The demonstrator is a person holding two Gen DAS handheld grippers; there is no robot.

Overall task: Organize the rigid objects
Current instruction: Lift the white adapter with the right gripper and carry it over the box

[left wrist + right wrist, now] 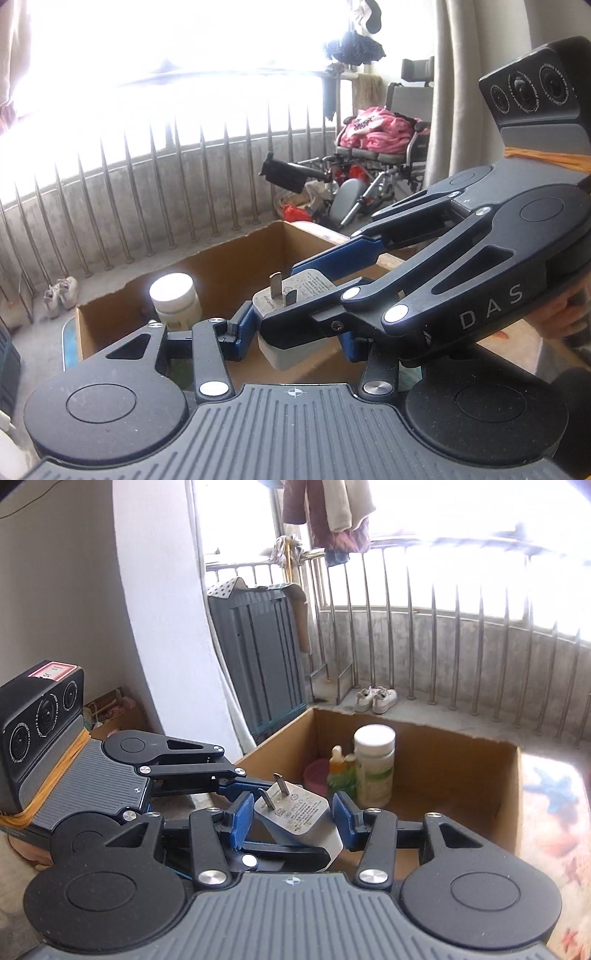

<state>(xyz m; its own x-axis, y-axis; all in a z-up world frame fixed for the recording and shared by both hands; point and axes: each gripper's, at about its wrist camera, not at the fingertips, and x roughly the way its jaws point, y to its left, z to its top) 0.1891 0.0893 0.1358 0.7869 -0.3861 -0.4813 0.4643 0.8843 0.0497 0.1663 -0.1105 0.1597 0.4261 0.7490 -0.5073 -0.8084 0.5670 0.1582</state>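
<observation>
Charger (314, 284), white wall-plug type with two flat metal prongs pointing up and tilted slightly. It is held in the air between both tools, at the near side of an open cardboard box (461, 760). No surface shows touching it. Left gripper (295, 336): partly closed on the charger. In its own view the left blue pad sits against the charger's side; the far pad is mostly hidden behind the other tool's finger. Right gripper (291, 818): also partly closed, with blue pads (242, 818) close against both sides of the charger body, and printed label text faces this camera. The two tools cross at roughly a right angle, so each grips a different pair of faces. In the left wrist view the right tool comes in from the right, with one finger across the front of the charger and one behind. Inside the box at the far wall stands a white-capped bottle (373, 764), upright. Just beside it are a small orange-topped bottle (337, 755) and something pink and round (316, 775), too blurred to name. The box sits on a patterned surface (554, 786). Background: a balcony railing (458, 627), a pair of pale shoes (376, 699) on the ledge behind the box, and a wheelchair (406, 158) with a pink cloth (373, 133) piled on its seat.
</observation>
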